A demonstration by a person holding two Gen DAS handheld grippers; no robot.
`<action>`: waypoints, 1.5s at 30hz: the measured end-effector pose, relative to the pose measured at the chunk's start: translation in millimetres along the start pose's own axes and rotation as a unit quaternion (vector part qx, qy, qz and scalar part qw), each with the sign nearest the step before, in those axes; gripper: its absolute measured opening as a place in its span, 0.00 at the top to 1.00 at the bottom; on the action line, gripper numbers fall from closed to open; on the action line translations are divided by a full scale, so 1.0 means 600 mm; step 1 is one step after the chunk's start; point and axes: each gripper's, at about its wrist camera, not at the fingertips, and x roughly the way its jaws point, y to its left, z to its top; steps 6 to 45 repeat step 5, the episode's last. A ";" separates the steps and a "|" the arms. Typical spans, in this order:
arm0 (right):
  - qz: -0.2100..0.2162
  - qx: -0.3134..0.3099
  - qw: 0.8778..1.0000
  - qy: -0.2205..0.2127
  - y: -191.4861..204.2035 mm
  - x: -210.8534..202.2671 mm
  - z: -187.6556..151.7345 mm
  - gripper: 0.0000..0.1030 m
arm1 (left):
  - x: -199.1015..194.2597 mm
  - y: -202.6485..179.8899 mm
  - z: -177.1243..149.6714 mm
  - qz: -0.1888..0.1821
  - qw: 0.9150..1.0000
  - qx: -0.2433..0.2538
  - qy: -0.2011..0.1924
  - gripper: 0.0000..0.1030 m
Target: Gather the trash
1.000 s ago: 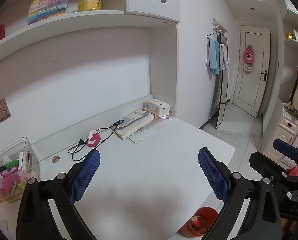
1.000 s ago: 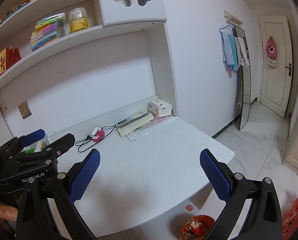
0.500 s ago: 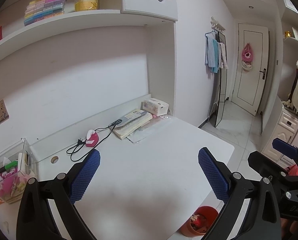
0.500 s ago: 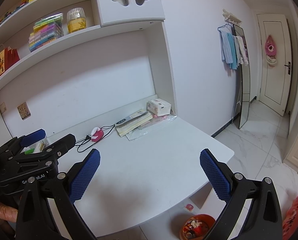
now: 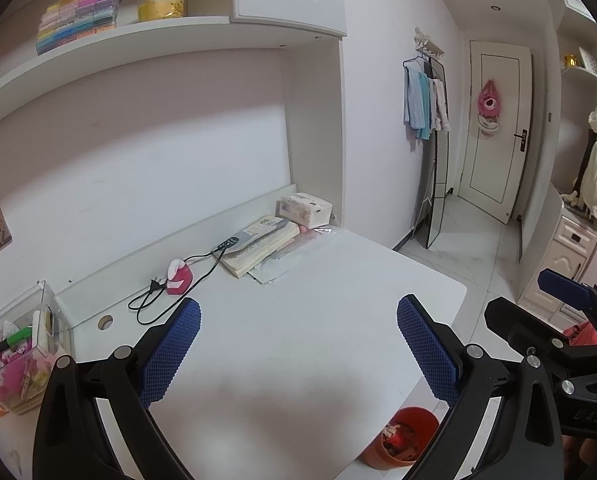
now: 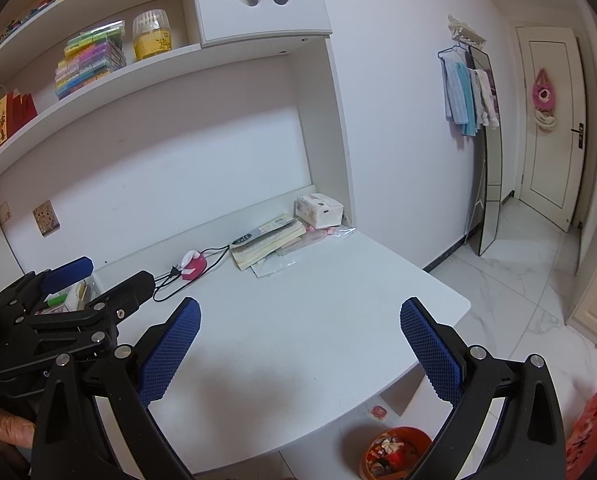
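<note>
Here both grippers, left gripper [image 5: 298,344] and right gripper [image 6: 300,344], hover over the white counter [image 5: 298,320], jaws wide apart, empty; orange bin [image 6: 394,454] on the floor below.

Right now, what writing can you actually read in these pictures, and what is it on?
"DAS": on the right gripper, on its body, partly cut off.
On the red gift bag: Chinese characters, too small to read.
On the book cover and tissue box: print blurred.

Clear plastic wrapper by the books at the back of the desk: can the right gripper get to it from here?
Probably yes. The right gripper is open and holds nothing, and the bare desk lies between it and the wrapper, whose near edge sticks out from under the books.
</note>
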 end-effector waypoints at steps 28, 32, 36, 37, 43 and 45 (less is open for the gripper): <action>-0.001 0.001 1.000 0.003 0.002 0.005 0.001 0.05 | 0.004 0.005 -0.001 0.000 1.000 -0.003 0.004 0.06; -0.001 0.001 1.000 0.003 0.002 0.005 0.001 0.05 | 0.004 0.005 -0.001 0.000 1.000 -0.003 0.004 0.06; -0.001 0.001 1.000 0.003 0.002 0.005 0.001 0.05 | 0.004 0.005 -0.001 0.000 1.000 -0.003 0.004 0.06; -0.001 0.001 1.000 0.003 0.002 0.005 0.001 0.05 | 0.004 0.005 -0.001 0.000 1.000 -0.003 0.004 0.06; -0.001 0.001 1.000 0.003 0.002 0.005 0.001 0.05 | 0.004 0.005 -0.001 0.000 1.000 -0.003 0.004 0.06; -0.001 0.001 1.000 0.003 0.002 0.005 0.001 0.05 | 0.004 0.005 -0.001 0.000 1.000 -0.003 0.004 0.06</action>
